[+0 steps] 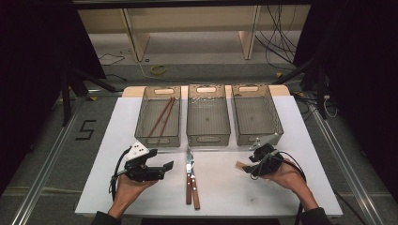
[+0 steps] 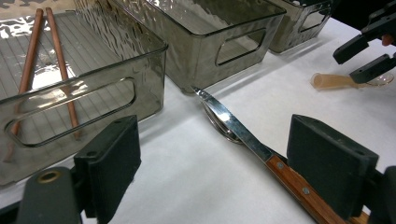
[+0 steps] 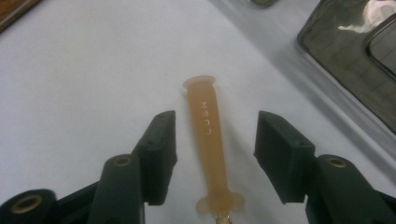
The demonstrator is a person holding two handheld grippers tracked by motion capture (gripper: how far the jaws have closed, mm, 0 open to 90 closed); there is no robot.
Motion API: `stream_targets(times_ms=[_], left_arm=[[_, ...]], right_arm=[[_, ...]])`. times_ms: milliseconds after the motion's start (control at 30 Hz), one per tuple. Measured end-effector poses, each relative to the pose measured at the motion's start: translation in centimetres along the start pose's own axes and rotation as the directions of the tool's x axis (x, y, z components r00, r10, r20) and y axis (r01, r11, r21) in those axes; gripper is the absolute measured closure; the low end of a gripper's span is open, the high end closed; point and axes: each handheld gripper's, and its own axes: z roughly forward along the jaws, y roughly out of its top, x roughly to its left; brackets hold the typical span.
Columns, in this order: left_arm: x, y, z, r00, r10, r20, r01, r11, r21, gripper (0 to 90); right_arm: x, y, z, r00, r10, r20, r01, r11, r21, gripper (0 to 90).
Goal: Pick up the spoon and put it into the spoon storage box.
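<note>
Spoon handle (image 3: 208, 140), translucent amber plastic, slim and flared, lay on the white tabletop (image 3: 70, 84) between the right hand-held gripper (image 3: 215, 151)'s spread, untouching black pads.

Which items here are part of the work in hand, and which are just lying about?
In hand:
- right gripper, jaws open either side of the orange handle, not yet pressing it
- three clear bins, chopsticks already in the left one
- knife and spoon, waiting

Lying about:
- yellow tape roll and cables on the floor
</note>
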Motion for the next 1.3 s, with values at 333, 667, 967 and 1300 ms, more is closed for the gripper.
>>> stream_targets(times_ms=[333,667,967,1300], left_arm=[[-0.1,-0.5,0.1,0.9999,-0.011,0.006,0.011,0.9998,0.017,16.9],[0.0,-0.7,0.0,0.9999,-0.013,0.004,0.013,0.9998,0.012,16.9],[0.1,-0.7,-0.1,1.0,-0.002,-0.004,0.002,1.0,0.004,17.2],[0.1,-0.8,0.1,0.9999,-0.015,-0.003,0.015,0.9998,0.014,17.3]], right_arm=[[-0.1,0.2,1.5,0.9996,-0.027,0.004,0.027,0.997,0.067,59.5],[0.1,0.3,1.8,0.9992,-0.04,0.004,0.039,0.995,0.091,72.7],[0.4,0.4,1.4,0.9981,-0.053,0.03,0.051,0.995,0.084,75.5],[0.2,0.7,-0.5,0.9996,-0.01,0.025,0.01,1.0,-0.024,75.9]])
